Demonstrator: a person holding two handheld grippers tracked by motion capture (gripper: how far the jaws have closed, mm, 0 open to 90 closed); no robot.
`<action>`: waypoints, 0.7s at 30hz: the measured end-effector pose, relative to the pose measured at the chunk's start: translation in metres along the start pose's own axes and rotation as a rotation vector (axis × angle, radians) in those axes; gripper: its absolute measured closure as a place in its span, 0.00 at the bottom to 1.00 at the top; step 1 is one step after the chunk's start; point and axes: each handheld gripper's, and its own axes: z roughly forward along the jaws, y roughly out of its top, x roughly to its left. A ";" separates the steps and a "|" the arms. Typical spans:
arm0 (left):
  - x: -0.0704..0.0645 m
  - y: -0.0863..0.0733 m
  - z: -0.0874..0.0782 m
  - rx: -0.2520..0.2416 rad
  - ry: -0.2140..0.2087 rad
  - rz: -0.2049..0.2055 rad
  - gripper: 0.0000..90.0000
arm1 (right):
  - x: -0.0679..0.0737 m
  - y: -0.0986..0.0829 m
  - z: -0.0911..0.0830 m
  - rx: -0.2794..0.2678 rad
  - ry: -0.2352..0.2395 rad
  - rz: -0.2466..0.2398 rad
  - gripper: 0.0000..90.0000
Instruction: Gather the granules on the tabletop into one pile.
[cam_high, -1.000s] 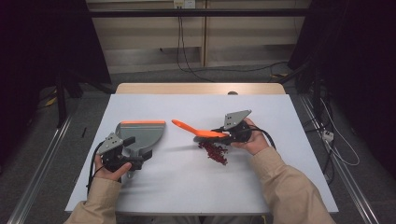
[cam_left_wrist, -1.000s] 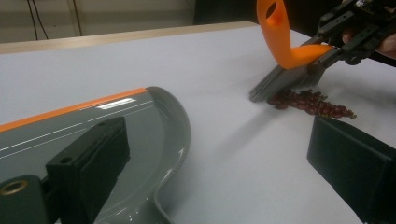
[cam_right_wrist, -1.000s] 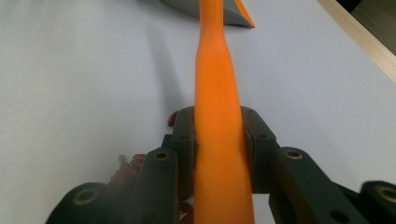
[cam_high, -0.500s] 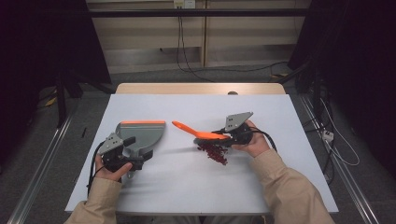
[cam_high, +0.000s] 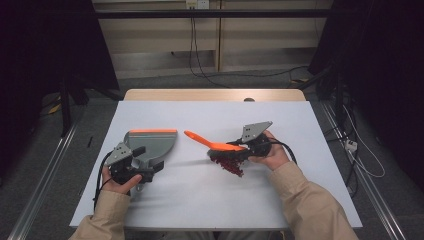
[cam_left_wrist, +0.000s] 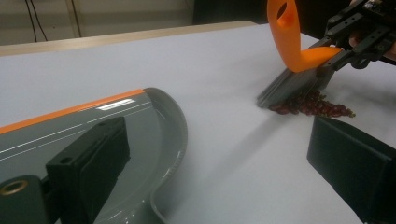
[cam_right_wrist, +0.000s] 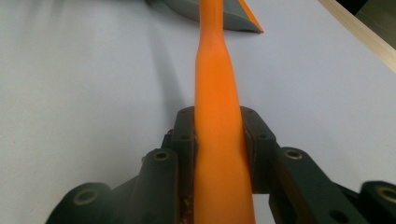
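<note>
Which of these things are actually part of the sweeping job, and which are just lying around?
In the job:
- orange brush, clamped in the right gripper
- pile of small dark red bits under its bristles
- grey dustpan, by the left gripper
- white table they lie on

Just lying about:
- cables on the floor behind the table
- white plug on the floor at the right

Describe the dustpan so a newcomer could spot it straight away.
Start at the white table and look to its left half, ahead of the left gripper. The dustpan lies flat there: a grey scoop with an orange strip along its far edge, apart from the orange-handled brush.
</note>
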 end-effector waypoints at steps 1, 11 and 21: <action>0.000 0.000 0.000 0.000 0.000 0.001 0.06 | 0.000 0.000 0.000 -0.005 -0.002 0.006 0.79; 0.000 0.000 0.000 0.005 0.000 0.004 0.06 | -0.004 0.005 0.001 -0.059 -0.033 0.041 0.79; 0.000 0.000 0.001 0.005 -0.001 0.003 0.06 | -0.008 -0.005 0.000 -0.030 -0.082 0.079 0.79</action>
